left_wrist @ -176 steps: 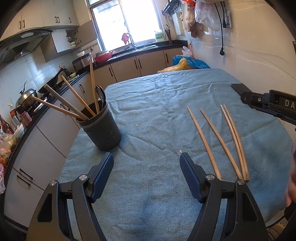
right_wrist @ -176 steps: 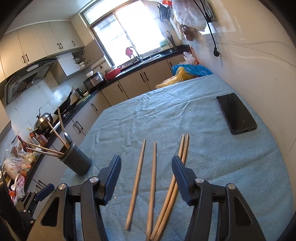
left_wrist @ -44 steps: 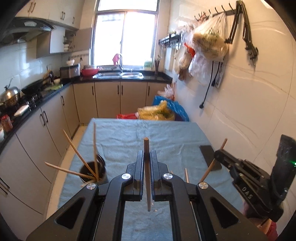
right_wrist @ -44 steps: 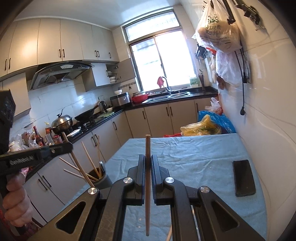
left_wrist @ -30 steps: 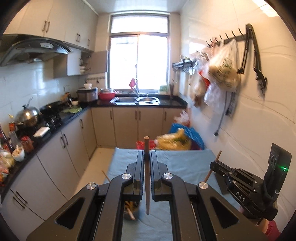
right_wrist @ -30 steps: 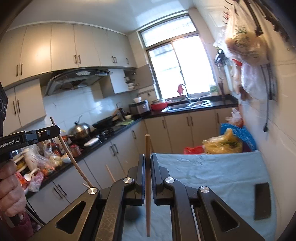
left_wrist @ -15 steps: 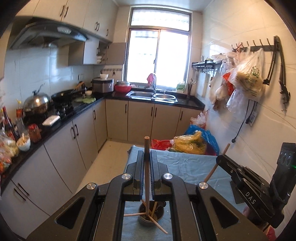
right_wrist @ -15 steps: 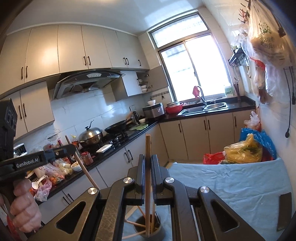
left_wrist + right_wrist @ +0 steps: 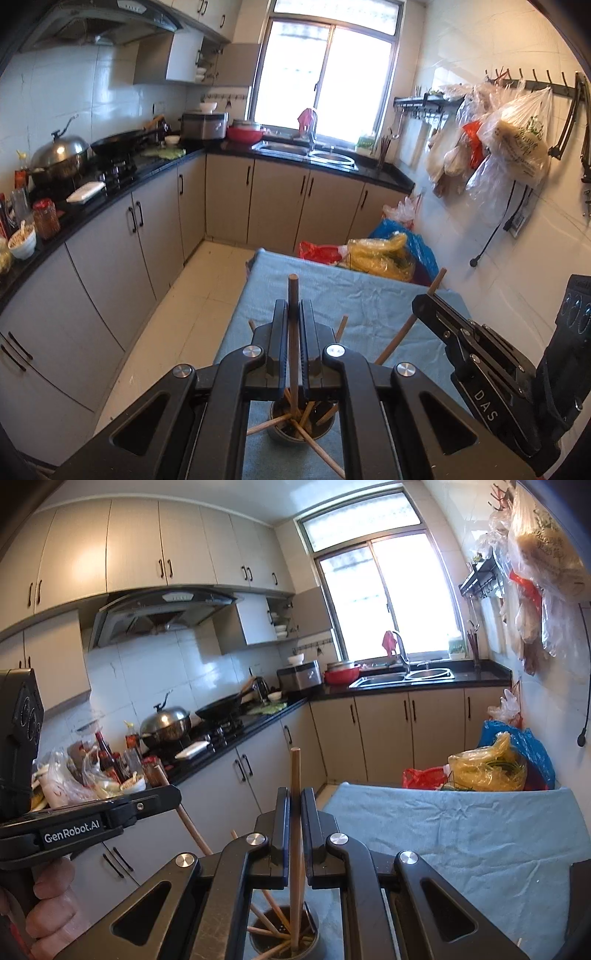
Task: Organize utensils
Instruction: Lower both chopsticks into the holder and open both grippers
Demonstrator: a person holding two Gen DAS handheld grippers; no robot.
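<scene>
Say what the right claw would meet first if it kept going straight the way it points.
Probably the dark utensil holder: the right claw points down toward it, and its chopstick already dips into the opening. Depth is unclear.

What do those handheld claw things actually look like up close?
Both are matte black plastic. The left gripper and right gripper each have two flat parallel fingers on angular arms with triangular cutouts and round silver bolts. One side panel reads "GenRobot.AI" in white, another "DAS". A bare hand shows; no sleeve is visible.
</scene>
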